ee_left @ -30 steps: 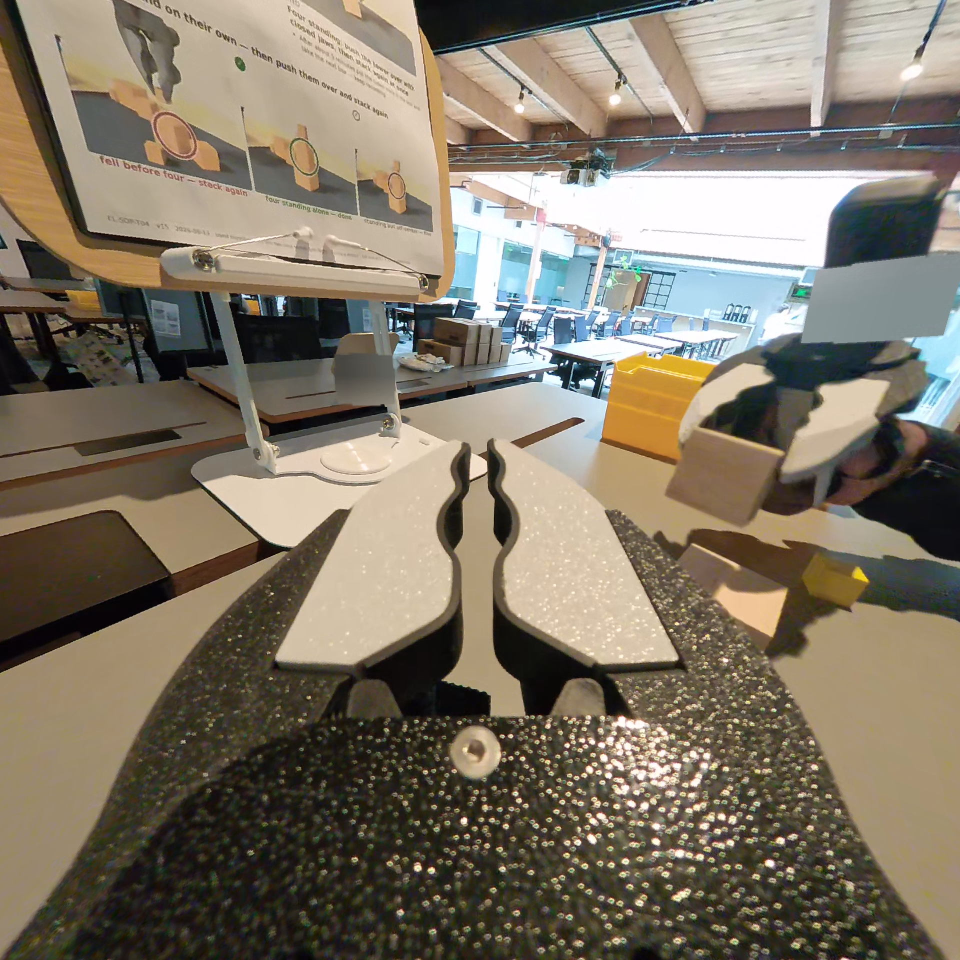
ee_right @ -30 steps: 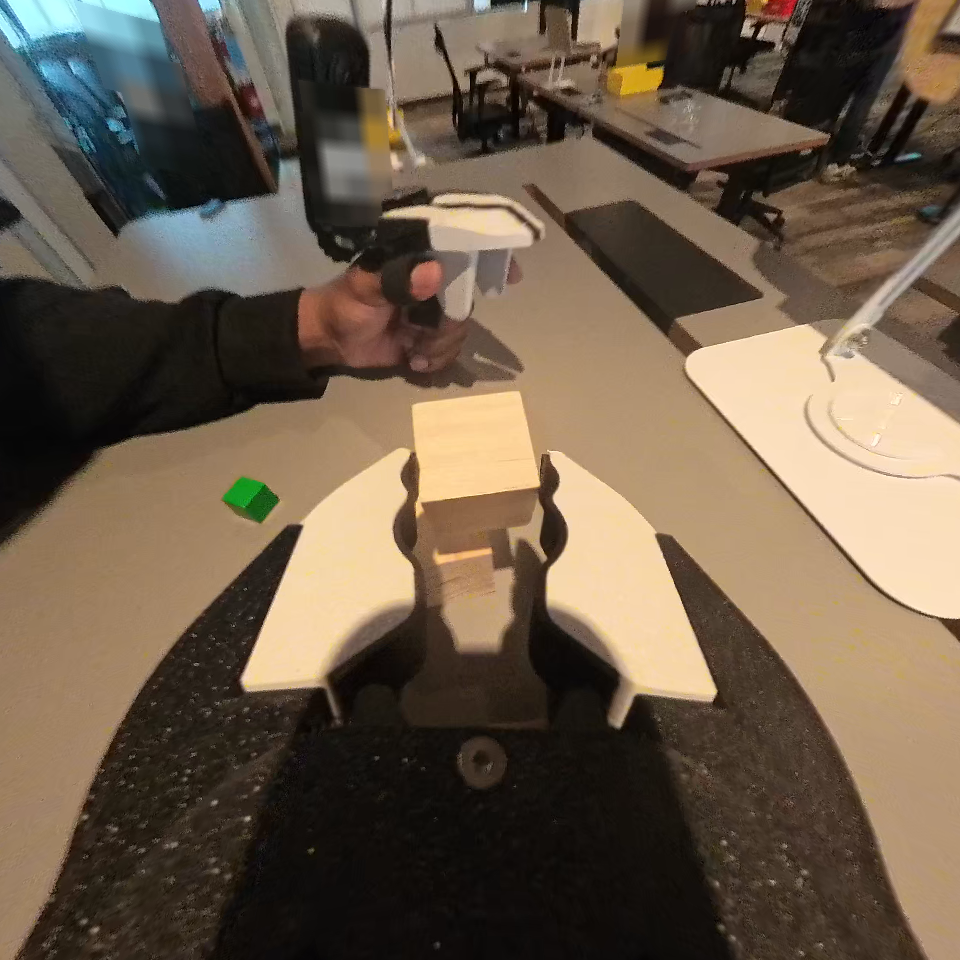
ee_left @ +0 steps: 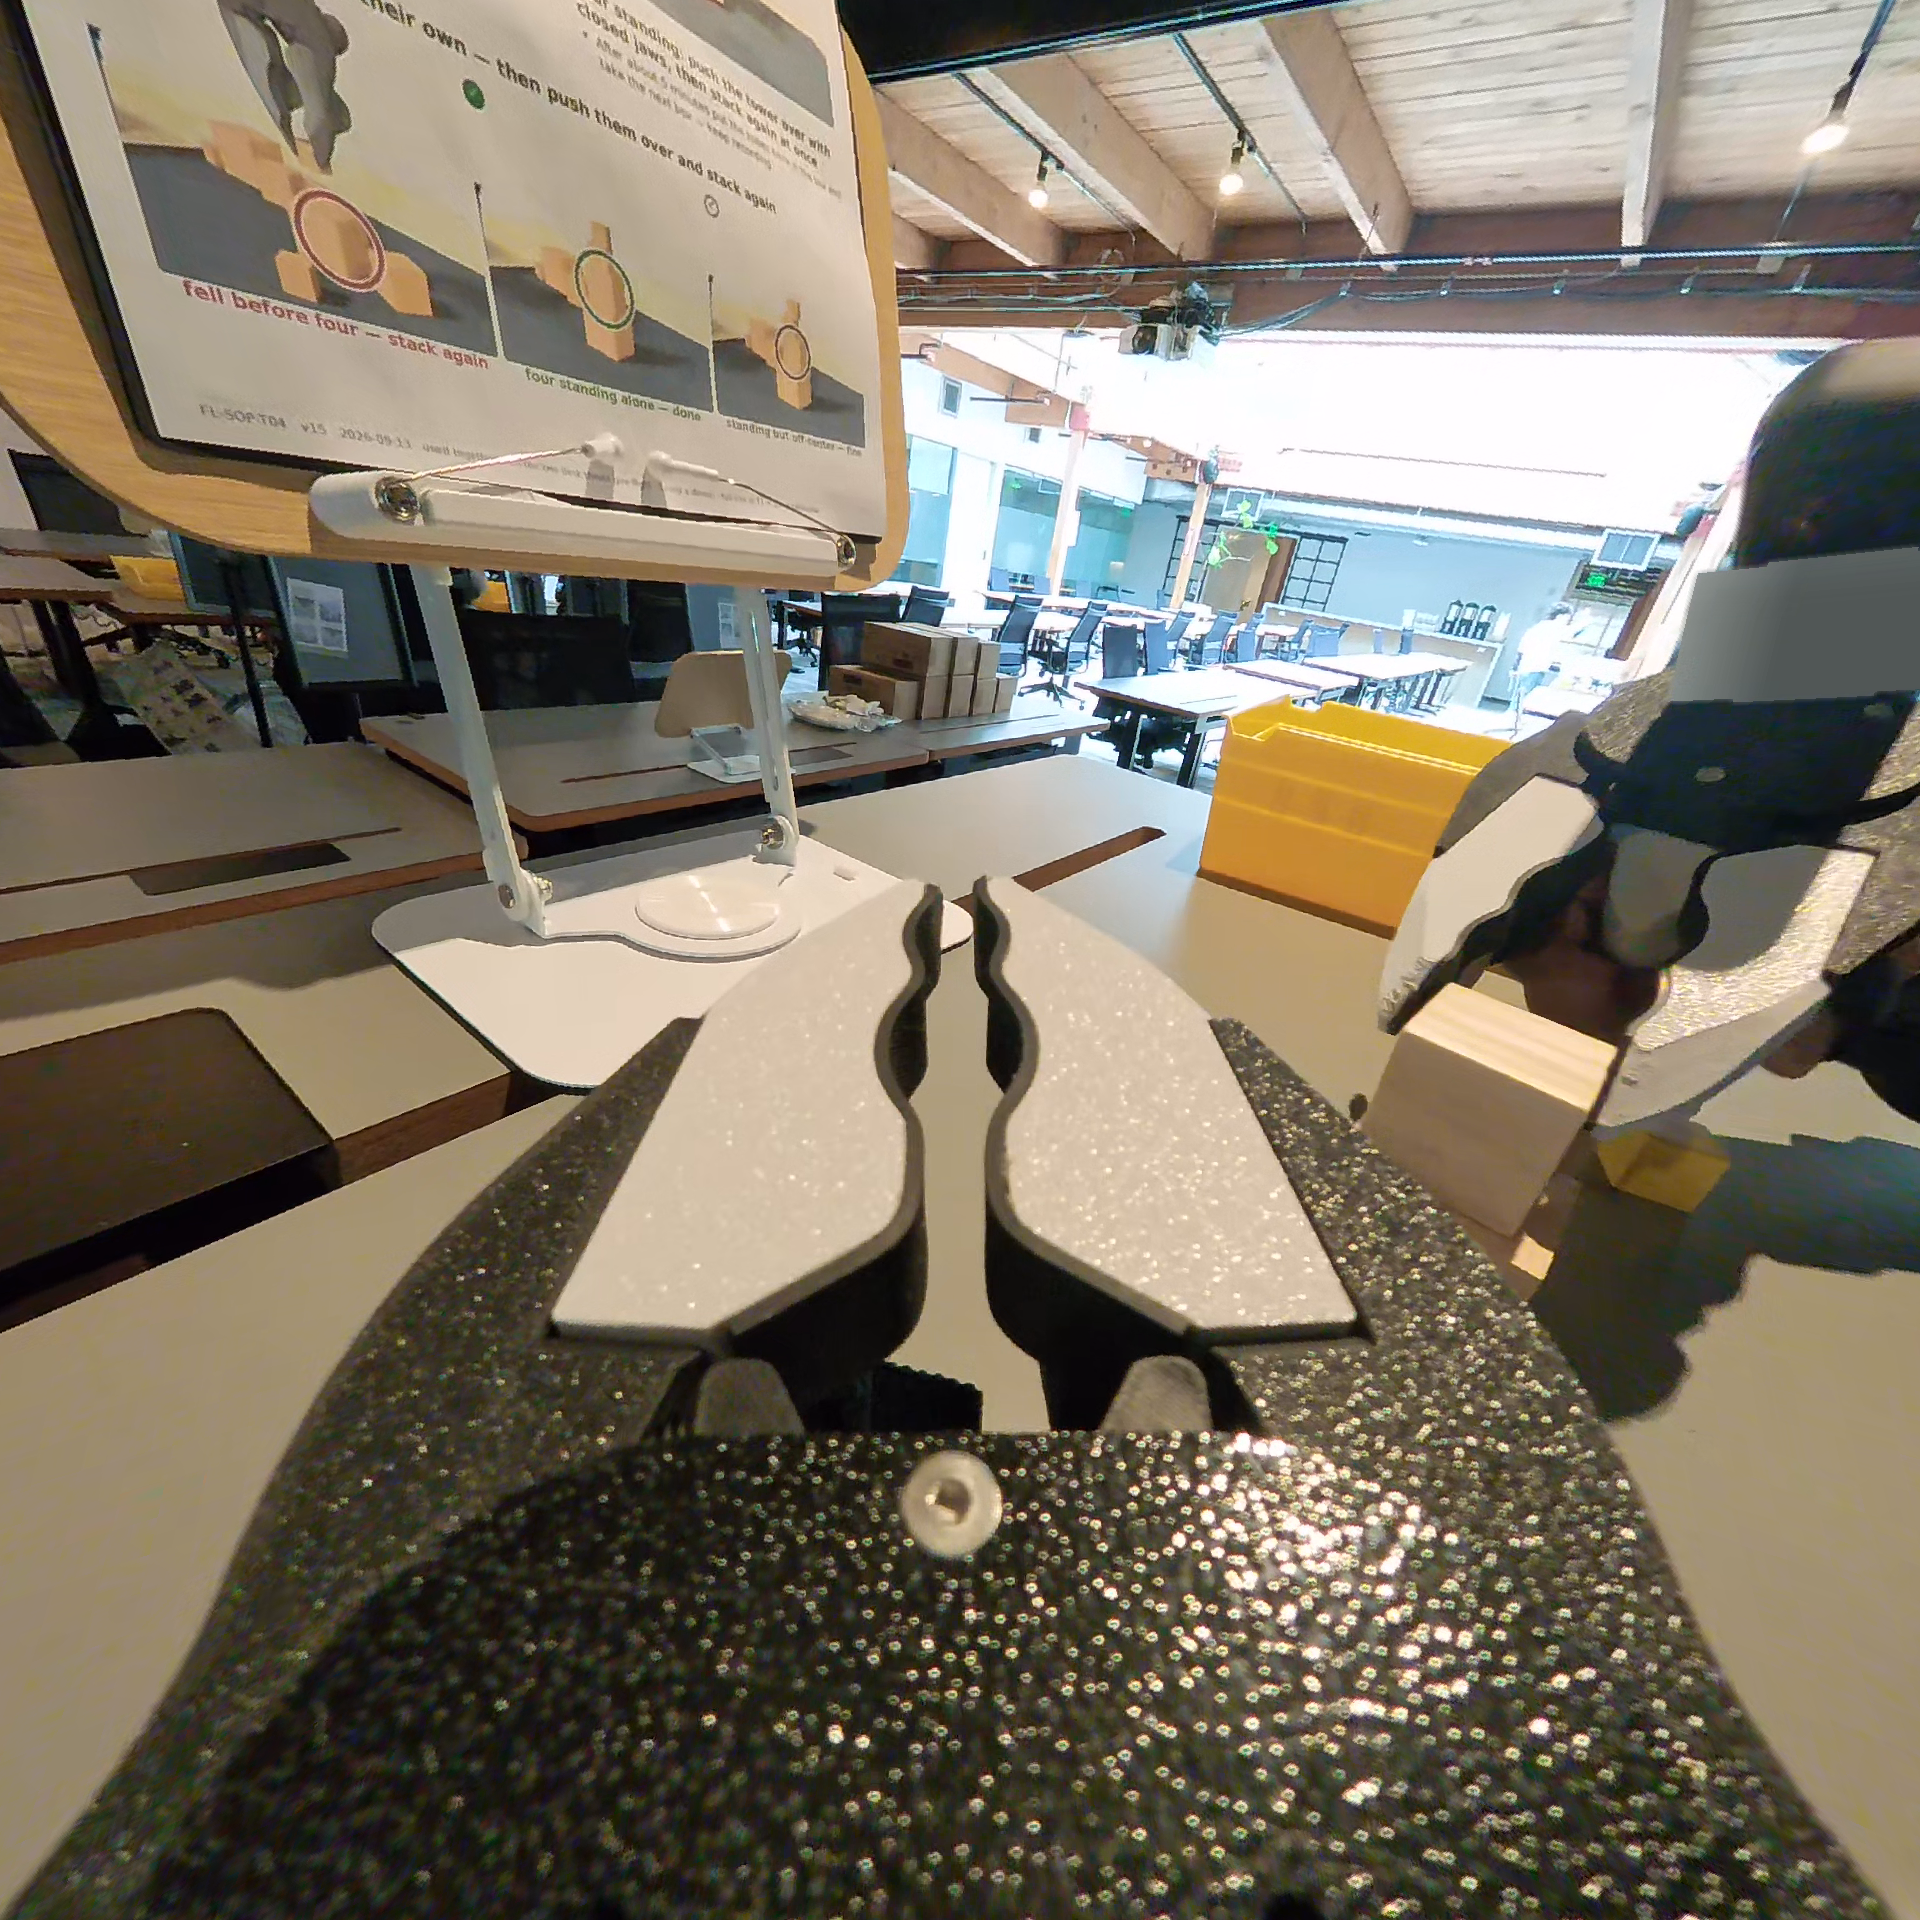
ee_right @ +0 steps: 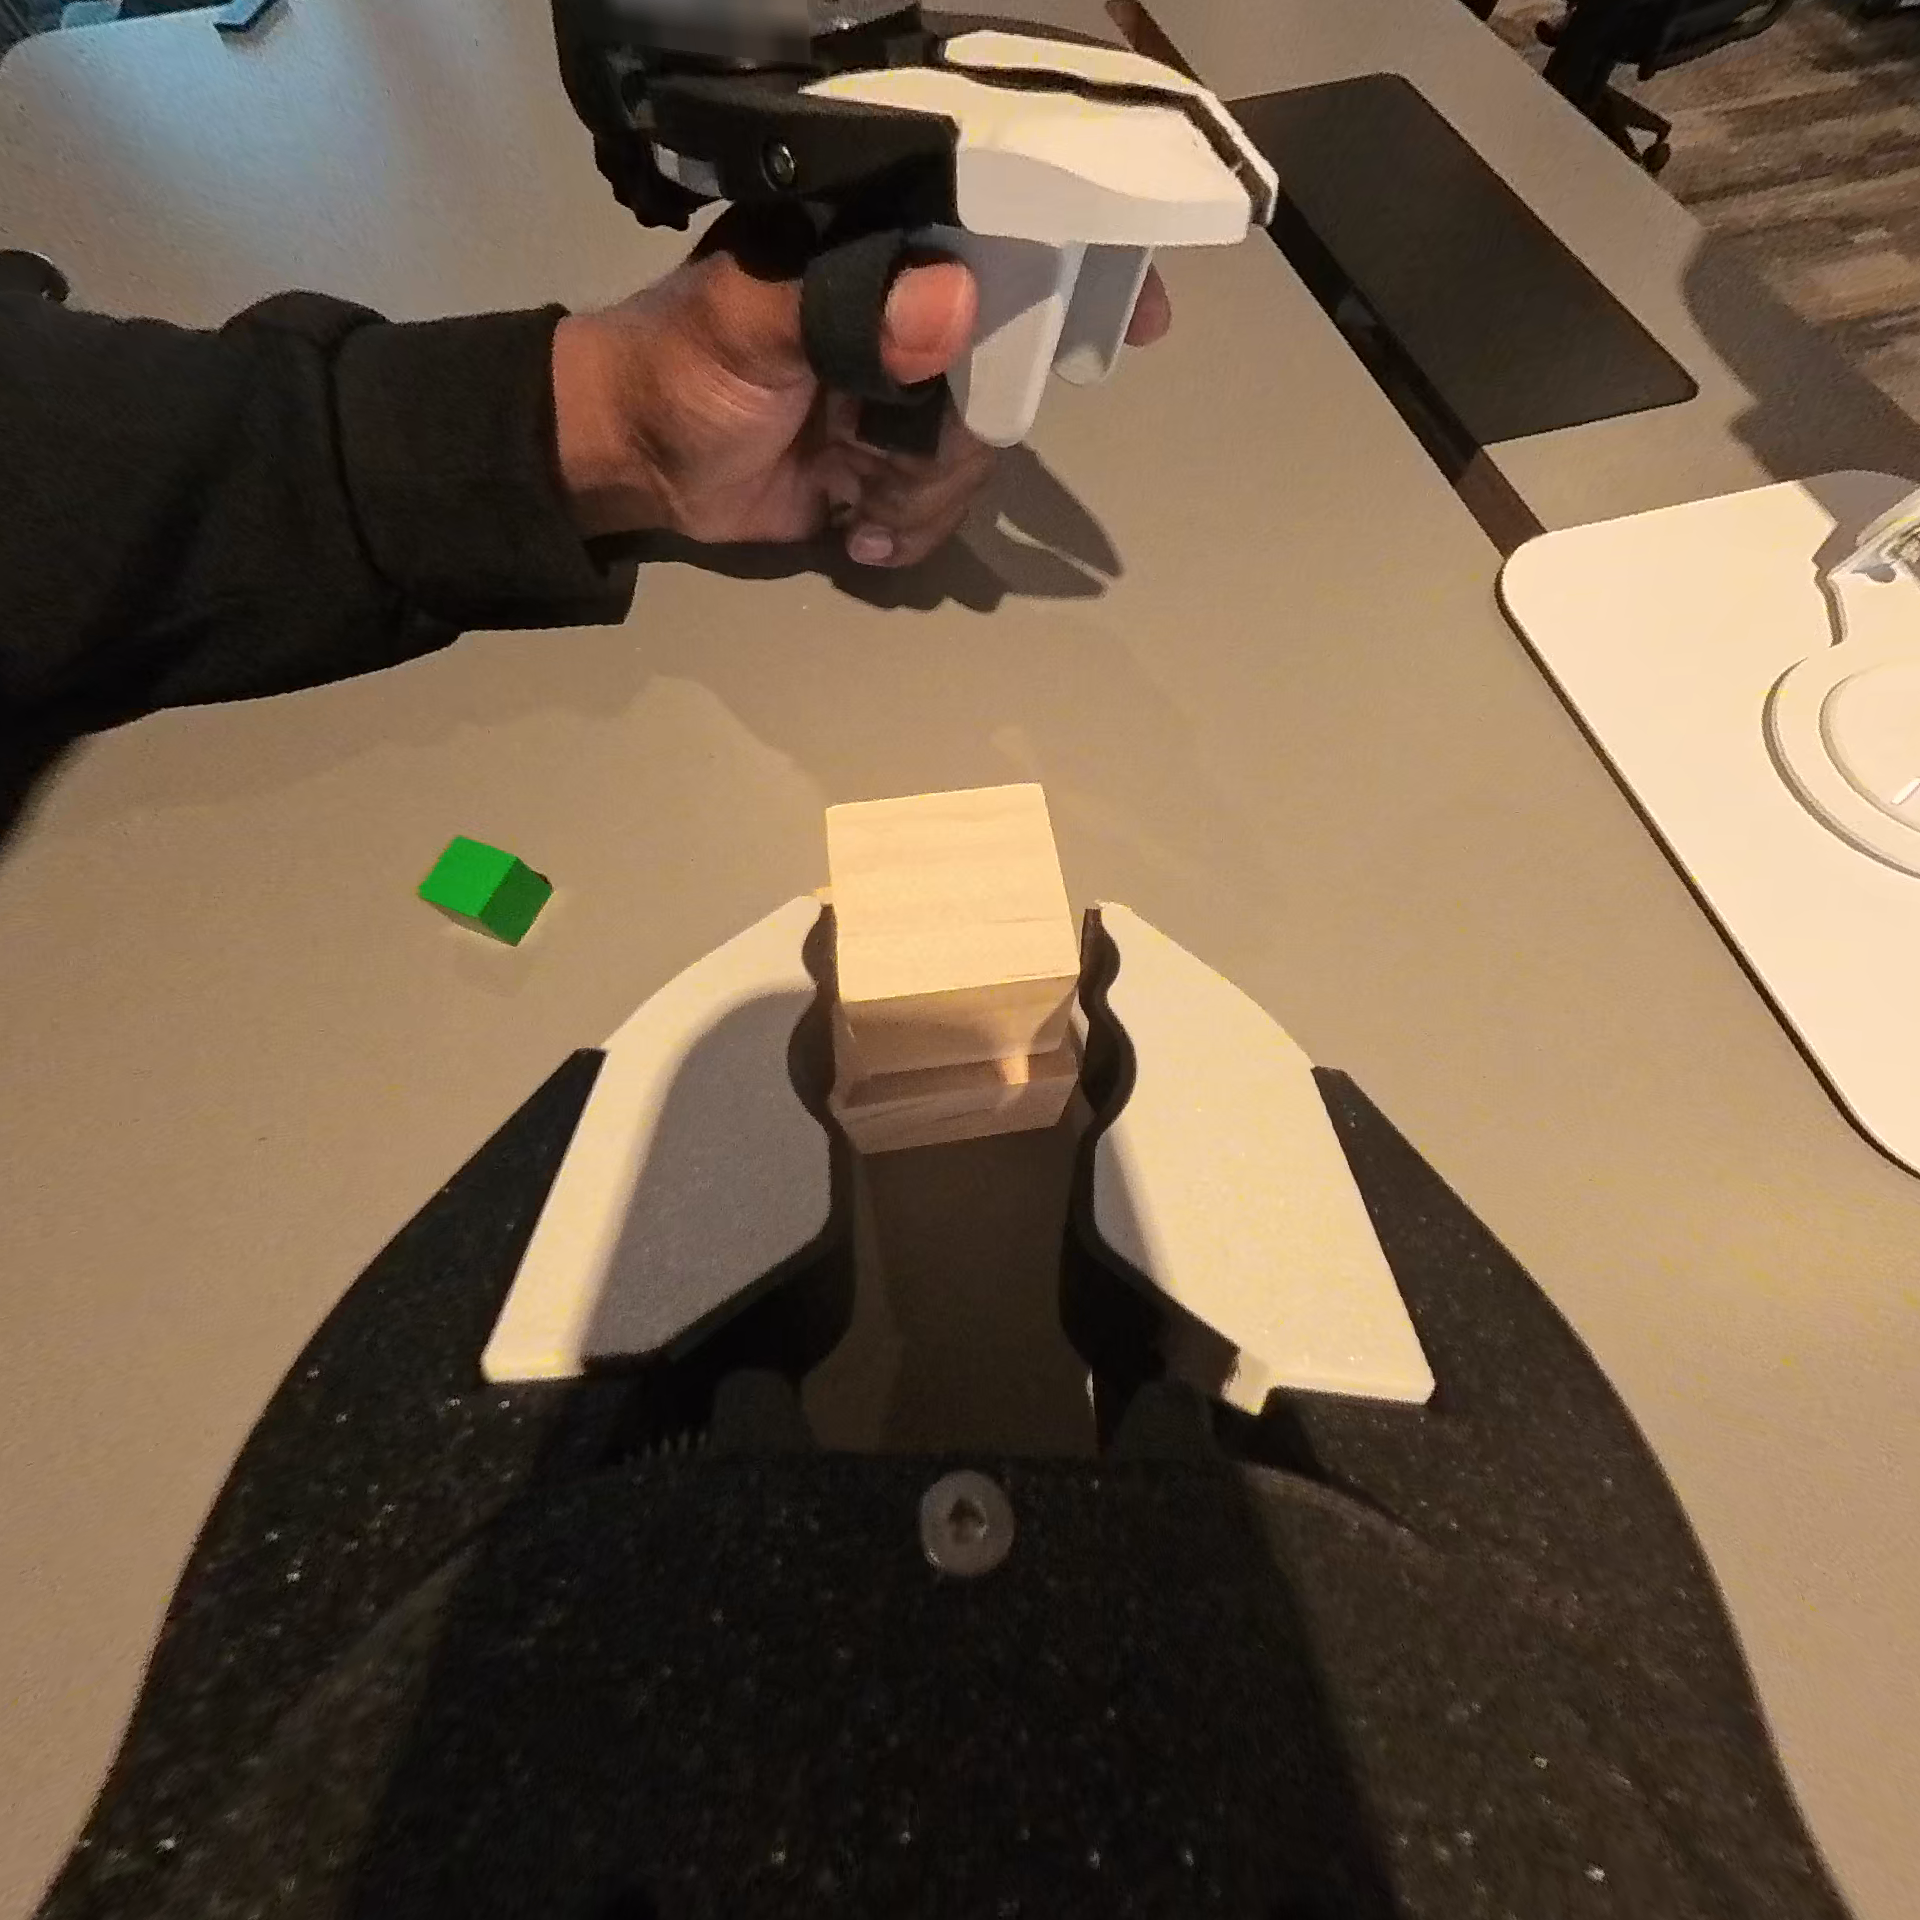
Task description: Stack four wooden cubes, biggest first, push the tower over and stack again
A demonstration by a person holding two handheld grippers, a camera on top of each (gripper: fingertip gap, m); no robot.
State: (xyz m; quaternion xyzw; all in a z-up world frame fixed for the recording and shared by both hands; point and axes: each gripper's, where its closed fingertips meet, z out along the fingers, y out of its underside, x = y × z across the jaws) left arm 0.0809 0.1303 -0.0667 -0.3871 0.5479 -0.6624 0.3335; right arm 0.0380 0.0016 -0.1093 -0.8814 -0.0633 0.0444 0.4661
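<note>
My right gripper (ee_right: 951, 920) is shut on a pale wooden cube (ee_right: 951, 894). The cube rests on a larger wooden cube (ee_right: 956, 1107) that is mostly hidden beneath it. In the left wrist view the right gripper (ee_left: 1517, 1039) sits over the same cube (ee_left: 1486, 1112), with the edge of the lower cube (ee_left: 1527, 1252) showing below. My left gripper (ee_left: 956, 904) is shut and empty, held above the table to the left of the stack. It also shows in the right wrist view (ee_right: 1049, 384), in a hand beyond the stack.
A small green cube (ee_right: 485, 890) lies left of the stack. A small yellow cube (ee_left: 1662, 1164) lies behind it. A white stand base (ee_right: 1714, 748) holding an instruction sheet is to the right. A black mat (ee_right: 1455, 239) and a yellow bin (ee_left: 1340, 821) lie farther off. Across from one pair of fingers to the other is roughly 15 cm.
My right gripper has lowered the wooden cube from the air onto the larger cube. The left gripper stays shut and now sits closer to the right one.
</note>
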